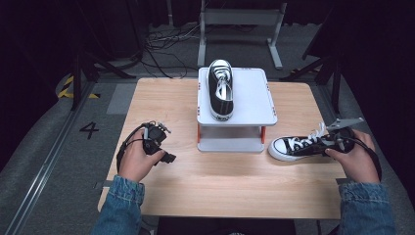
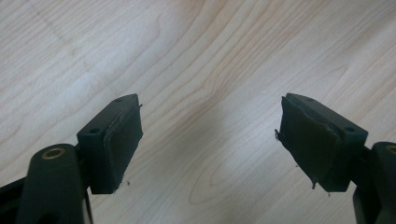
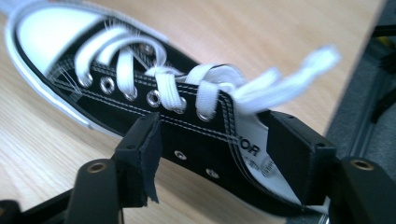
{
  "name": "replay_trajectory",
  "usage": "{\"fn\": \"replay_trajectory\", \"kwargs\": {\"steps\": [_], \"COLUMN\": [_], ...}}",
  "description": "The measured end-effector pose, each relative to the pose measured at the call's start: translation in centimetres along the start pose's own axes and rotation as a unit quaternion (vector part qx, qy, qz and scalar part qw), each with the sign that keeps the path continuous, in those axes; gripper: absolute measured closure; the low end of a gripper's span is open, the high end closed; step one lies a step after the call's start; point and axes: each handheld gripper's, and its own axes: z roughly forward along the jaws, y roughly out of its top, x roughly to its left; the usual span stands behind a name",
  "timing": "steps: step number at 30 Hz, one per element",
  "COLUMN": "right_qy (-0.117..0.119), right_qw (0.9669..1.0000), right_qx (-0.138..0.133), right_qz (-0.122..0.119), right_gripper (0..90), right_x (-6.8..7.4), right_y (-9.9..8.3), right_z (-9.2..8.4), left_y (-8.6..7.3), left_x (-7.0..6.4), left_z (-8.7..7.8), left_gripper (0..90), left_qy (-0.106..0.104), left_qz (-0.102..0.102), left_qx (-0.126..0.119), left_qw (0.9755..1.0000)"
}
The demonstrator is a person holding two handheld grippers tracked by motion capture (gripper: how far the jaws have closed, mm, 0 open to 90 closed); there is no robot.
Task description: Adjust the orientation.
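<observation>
A black low-top sneaker with white laces (image 1: 293, 145) lies on the wooden table (image 1: 220, 186) at the right, toe pointing left. My right gripper (image 1: 329, 139) is at its heel end. In the right gripper view the jaws (image 3: 219, 154) stand wide apart, open, one outside the sneaker's (image 3: 140, 88) side wall and one over its inner lining, with no pad pressing. A matching sneaker (image 1: 220, 90) stands on the white raised platform (image 1: 254, 98), toe pointing away. My left gripper (image 1: 166, 143) rests at the table's left, open, with bare wood between its jaws (image 2: 210, 140).
The platform stands on short legs at the table's far middle, with a lower shelf (image 1: 230, 145) under it. The table's right edge runs close behind the right hand. Cables (image 1: 166, 46) and a metal frame (image 1: 240, 19) lie on the floor beyond the table.
</observation>
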Motion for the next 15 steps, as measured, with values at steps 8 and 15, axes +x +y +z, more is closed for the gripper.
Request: {"fn": "replay_trajectory", "kwargs": {"steps": [8,15], "right_qy": [0.039,0.089], "right_qw": [0.9967,0.9945], "right_qx": [0.056,0.045], "right_qz": [-0.045,-0.034], "right_gripper": [69.3,88.1], "right_x": [0.3,1.6], "right_y": [1.0,1.4], "right_z": [1.4,-0.6], "left_y": [-1.6,-1.0], "left_x": [0.6,0.2], "left_z": [-0.5,-0.2], "left_gripper": [21.8,21.8], "left_qy": [0.009,-0.001], "left_qz": [-0.021,-0.008], "left_qx": [0.000,-0.001], "left_qw": [0.9997,1.0000]}}
